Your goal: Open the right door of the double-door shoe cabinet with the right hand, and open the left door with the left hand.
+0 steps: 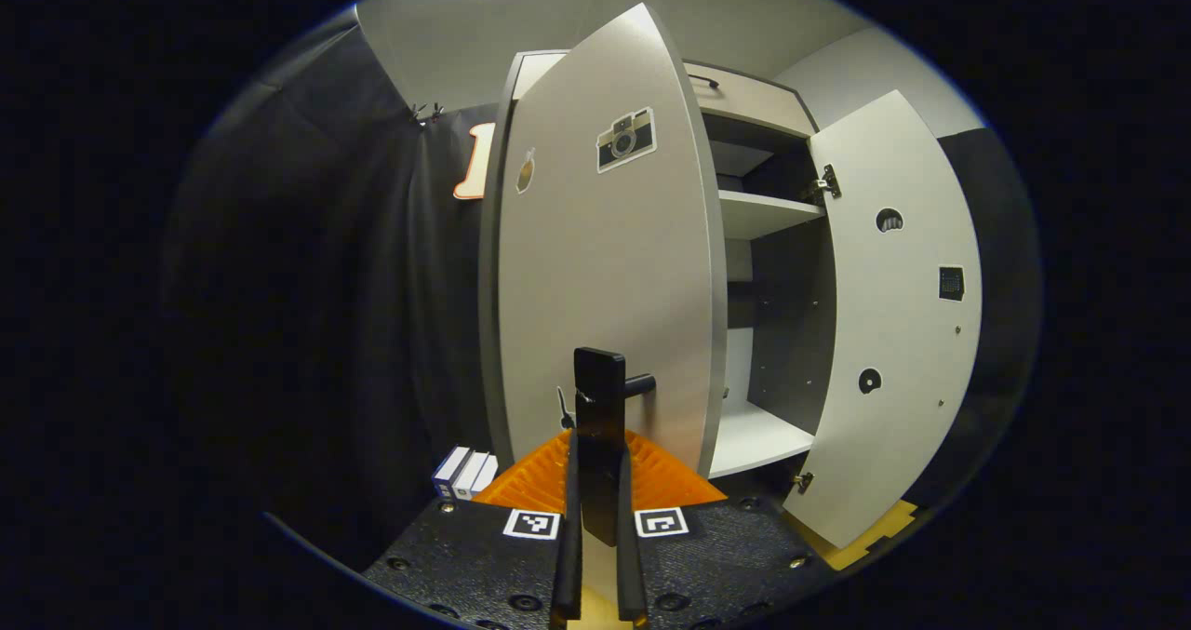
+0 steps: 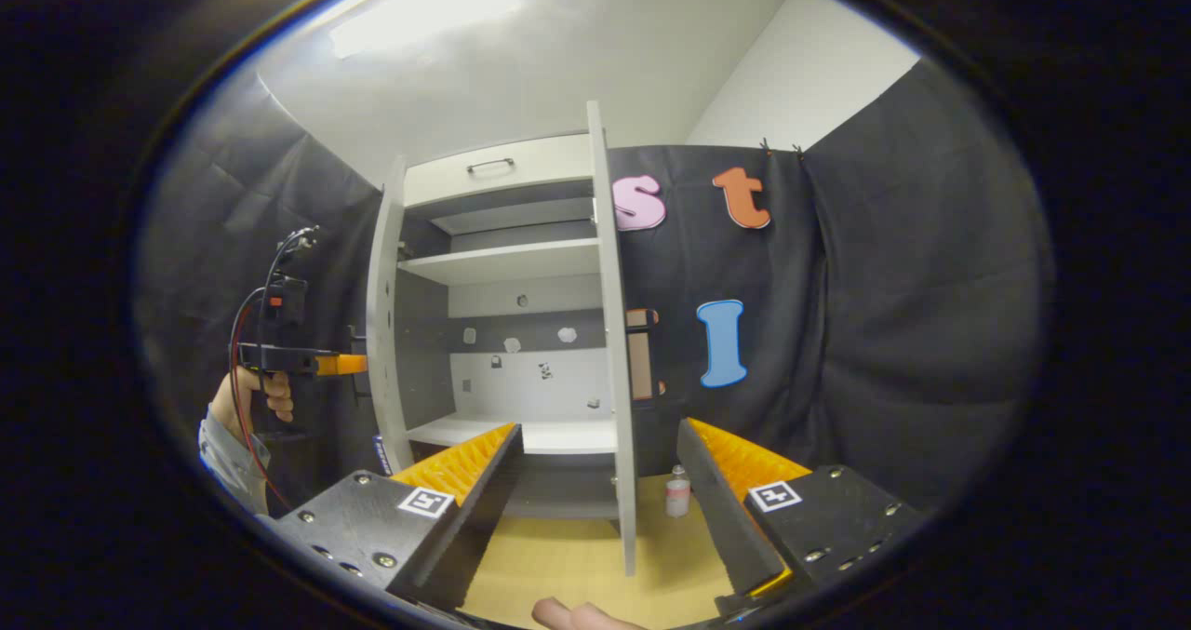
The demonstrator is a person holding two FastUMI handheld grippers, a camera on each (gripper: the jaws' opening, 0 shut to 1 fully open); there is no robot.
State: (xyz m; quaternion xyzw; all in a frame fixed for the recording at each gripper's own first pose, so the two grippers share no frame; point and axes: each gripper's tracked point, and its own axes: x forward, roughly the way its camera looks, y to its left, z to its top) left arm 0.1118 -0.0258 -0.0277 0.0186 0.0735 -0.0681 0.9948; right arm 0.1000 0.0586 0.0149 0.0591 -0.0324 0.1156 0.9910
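**Both cabinet doors swung open**

The shoe cabinet (image 2: 507,267) is pale grey with white shelves. Its left door (image 1: 605,239) carries a camera sticker; the left gripper (image 1: 600,444) clamps the door's dark handle (image 1: 614,388). The right gripper (image 2: 595,481) gapes wide, straddling the right door (image 2: 614,351) edge.

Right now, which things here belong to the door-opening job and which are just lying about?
Job: left door, its handle clamped by left gripper; right door; right gripper, open.
Lying about: small bottle; boxes on the floor.
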